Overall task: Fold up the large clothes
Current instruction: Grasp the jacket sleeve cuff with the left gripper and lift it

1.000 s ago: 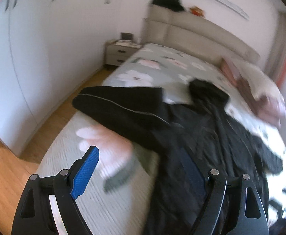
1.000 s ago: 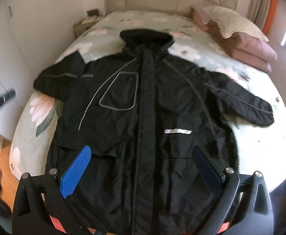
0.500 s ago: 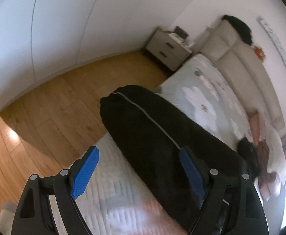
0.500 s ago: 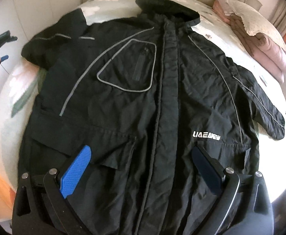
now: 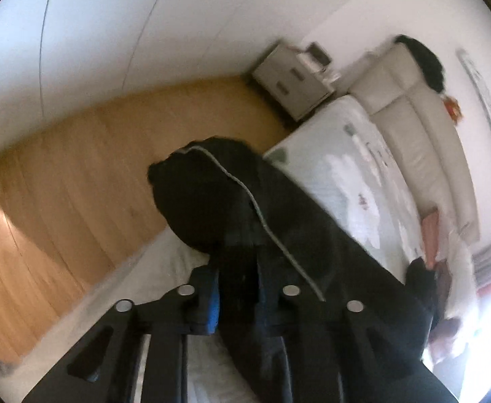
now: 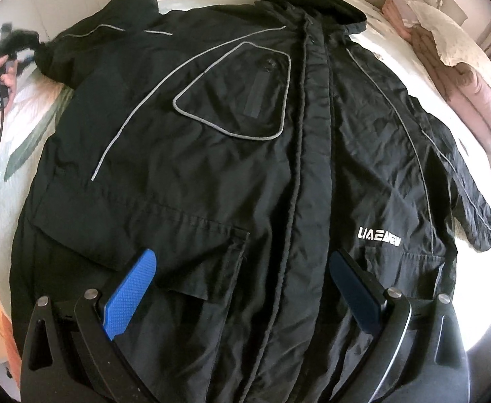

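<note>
Jacket [image 6: 245, 168]: black, grey piping, white chest logo; laid front-up and zipped on the bed [image 6: 27, 154], collar at the far end from your right gripper [image 6: 242, 288]. Right fingers [image 6: 127, 299]: spread wide, held over the lower front, one over the flap pocket [image 6: 208, 262], the other just below the logo; nothing between them. Sleeve [image 5: 211, 201]: your left gripper [image 5: 237, 288] has its fingers [image 5: 213, 305] closed on the fabric, the cuff end bunched just beyond the tips, over the bed edge. Other sleeve [image 6: 463, 201]: flat, far right of your right fingers. Folded bedding [image 6: 460, 77]: stacked beyond it. Nightstand [image 5: 292, 84]: beyond the left fingers, beside the headboard [image 5: 423, 127]. Wood floor [image 5: 60, 184]: left of them.
</note>
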### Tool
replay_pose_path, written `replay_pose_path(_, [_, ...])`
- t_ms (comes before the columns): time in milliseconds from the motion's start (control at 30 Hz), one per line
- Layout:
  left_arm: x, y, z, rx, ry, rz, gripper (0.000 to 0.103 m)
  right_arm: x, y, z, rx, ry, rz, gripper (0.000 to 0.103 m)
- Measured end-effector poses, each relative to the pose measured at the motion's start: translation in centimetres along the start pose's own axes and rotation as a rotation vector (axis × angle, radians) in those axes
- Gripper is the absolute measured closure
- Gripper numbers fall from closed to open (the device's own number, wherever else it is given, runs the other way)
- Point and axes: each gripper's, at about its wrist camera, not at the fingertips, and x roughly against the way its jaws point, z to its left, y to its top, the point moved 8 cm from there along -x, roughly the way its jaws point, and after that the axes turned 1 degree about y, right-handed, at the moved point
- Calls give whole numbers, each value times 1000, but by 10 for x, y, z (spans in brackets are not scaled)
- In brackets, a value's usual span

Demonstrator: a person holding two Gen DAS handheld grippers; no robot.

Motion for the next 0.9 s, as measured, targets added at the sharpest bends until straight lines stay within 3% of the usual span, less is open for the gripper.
replay_pose_path(100, [51, 4, -19, -73, 0, -154, 88, 1, 4, -2, 10, -21, -11, 0])
replay_pose_path(167, [77, 3, -13, -89, 78, -211, 88, 2, 8, -5, 4, -31, -29, 0])
replay_pose_path(200, [77, 1, -5, -76, 120, -192, 88, 0, 11, -7, -3, -39, -35, 0])
replay_pose_path(300, [40, -17, 26, -97, 292, -31, 88, -12, 13, -13, -38, -45, -11, 0])
replay_pose_path(367, [32, -27, 29, -129, 319, -2, 88, -23, 10, -15, -58, -41, 37, 0])
replay_pose_path(467, [54, -25, 4, -210, 227, -104, 88, -26, 3, -18, -76, -17, 55, 0])
replay_pose_path(633, [111, -29, -78, -399, 56, -234, 88, -10, 1, -29, -77, -23, 7, 0])
replay_pose_path(733, [130, -50, -147, -529, -44, -245, 89, -3, 1, -36, -100, -8, -8, 0])
replay_pose_path(900, [133, -117, -234, -719, -181, -182, 89, 6, -6, -50, -132, -1, -24, 0])
